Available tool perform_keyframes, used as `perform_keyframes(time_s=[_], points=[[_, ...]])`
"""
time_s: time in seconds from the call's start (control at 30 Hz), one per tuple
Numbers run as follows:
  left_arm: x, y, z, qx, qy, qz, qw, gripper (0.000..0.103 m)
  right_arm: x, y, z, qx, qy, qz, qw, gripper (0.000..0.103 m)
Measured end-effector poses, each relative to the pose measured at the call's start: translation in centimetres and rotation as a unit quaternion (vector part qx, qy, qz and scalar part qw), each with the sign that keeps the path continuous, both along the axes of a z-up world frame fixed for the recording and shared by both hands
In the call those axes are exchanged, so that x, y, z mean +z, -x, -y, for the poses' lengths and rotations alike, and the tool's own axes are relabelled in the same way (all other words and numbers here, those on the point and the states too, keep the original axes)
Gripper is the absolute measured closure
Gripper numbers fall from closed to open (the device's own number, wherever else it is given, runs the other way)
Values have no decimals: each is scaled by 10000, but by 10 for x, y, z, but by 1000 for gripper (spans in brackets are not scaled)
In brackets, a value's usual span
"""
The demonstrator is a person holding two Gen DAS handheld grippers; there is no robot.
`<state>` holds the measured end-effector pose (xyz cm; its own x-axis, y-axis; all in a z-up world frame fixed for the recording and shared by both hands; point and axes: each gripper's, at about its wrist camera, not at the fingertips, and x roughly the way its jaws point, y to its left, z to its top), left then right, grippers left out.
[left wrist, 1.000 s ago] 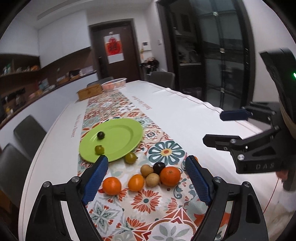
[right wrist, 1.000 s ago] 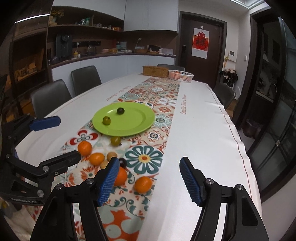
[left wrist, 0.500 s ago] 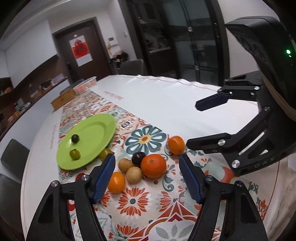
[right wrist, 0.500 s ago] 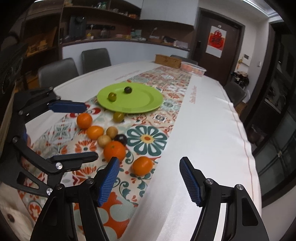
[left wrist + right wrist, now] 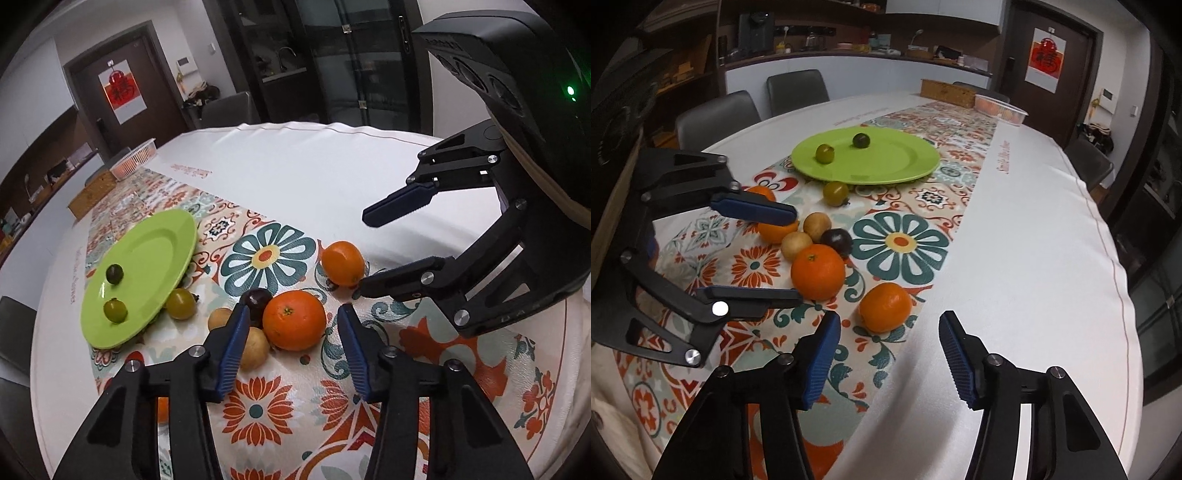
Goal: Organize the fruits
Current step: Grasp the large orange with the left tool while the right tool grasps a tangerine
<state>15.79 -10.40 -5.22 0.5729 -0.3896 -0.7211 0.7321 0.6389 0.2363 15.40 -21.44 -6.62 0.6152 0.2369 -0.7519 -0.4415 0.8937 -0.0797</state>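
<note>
My left gripper [image 5: 292,314] hangs low over the patterned runner, its jaws closing. A big orange [image 5: 295,319] sits just past its blue fingertips, and the pads are clear of it. My right gripper [image 5: 888,320] is closing too, with a smaller orange [image 5: 884,306] right in front of its tips, untouched. Beside the big orange lie two tan fruits [image 5: 255,349], a dark one [image 5: 258,297] and a green one [image 5: 181,303]. The green plate [image 5: 886,155] holds two small dark-green fruits. Another orange [image 5: 772,230] is half hidden behind the left gripper [image 5: 798,254].
A wooden box [image 5: 947,92] and a plastic basket [image 5: 1001,109] stand at the far end of the long white table. Grey chairs [image 5: 796,88] line the left side. Bare white cloth [image 5: 1034,240] stretches to the right of the runner.
Both grippers have sunk towards the fruit cluster and their jaws have narrowed. The left one has swung right and rolled, from facing the plate to facing the big orange.
</note>
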Motion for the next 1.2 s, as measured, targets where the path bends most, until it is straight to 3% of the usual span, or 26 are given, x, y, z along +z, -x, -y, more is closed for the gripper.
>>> perform_keyframes(time_s=[0.5, 1.2], points=[[-7, -12, 9, 134, -45, -253, 9996, 64, -12, -20, 1, 58, -266, -327, 9991, 67], [16, 2, -11, 1068, 752, -488, 9902, 67, 8, 4, 8, -344, -704, -159, 9968, 68]])
